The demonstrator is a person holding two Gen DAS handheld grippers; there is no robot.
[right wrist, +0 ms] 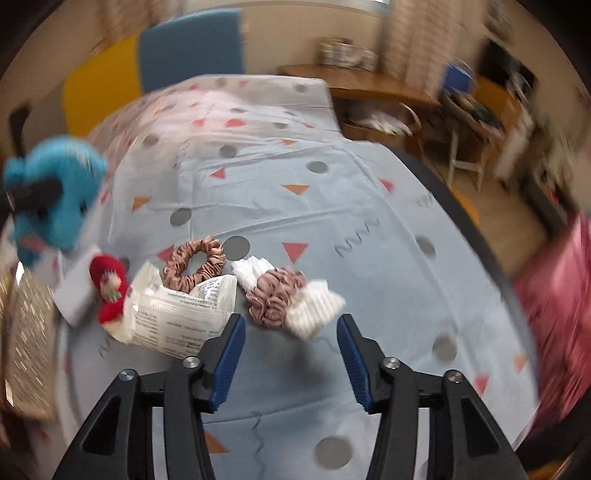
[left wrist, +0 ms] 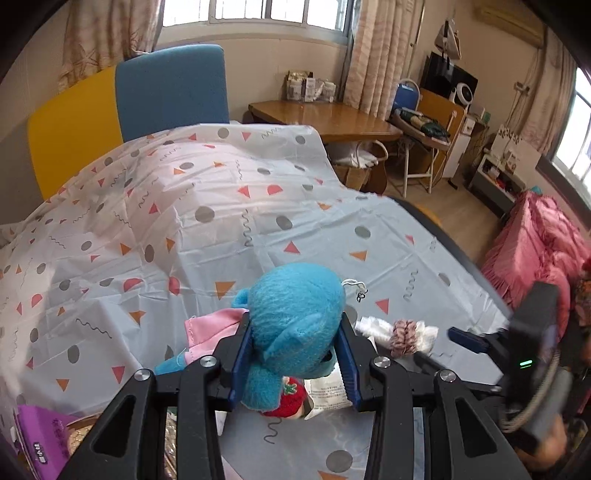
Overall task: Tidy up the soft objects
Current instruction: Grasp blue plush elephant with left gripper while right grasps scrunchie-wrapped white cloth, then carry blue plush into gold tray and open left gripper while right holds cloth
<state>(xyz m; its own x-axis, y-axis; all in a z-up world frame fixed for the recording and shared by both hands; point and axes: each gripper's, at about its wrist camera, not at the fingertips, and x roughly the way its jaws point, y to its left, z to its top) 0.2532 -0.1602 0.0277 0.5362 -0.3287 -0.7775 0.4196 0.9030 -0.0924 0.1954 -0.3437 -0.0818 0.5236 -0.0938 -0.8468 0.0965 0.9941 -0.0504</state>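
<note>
Plainly, the left gripper (left wrist: 295, 354) clamps only the blue plush (left wrist: 295, 325), which may slip, while the right gripper (right wrist: 290, 354), jaws spread, could snag the scrunchie (right wrist: 275, 297) at frame centre.

Fuzzy blue plush toy (left wrist: 295, 317); satiny glossy scrunchie (right wrist: 194, 263); crinkly tablecloth (right wrist: 332, 206).

We see bright daylight from the windows (left wrist: 255, 14), which are blown out. Left wrist view is sharp, with soft glare on the wooden desk (left wrist: 325, 118). Right wrist view has heavy motion blur, worst at the edges. Both show fisheye bending and dark corner vignetting.
</note>
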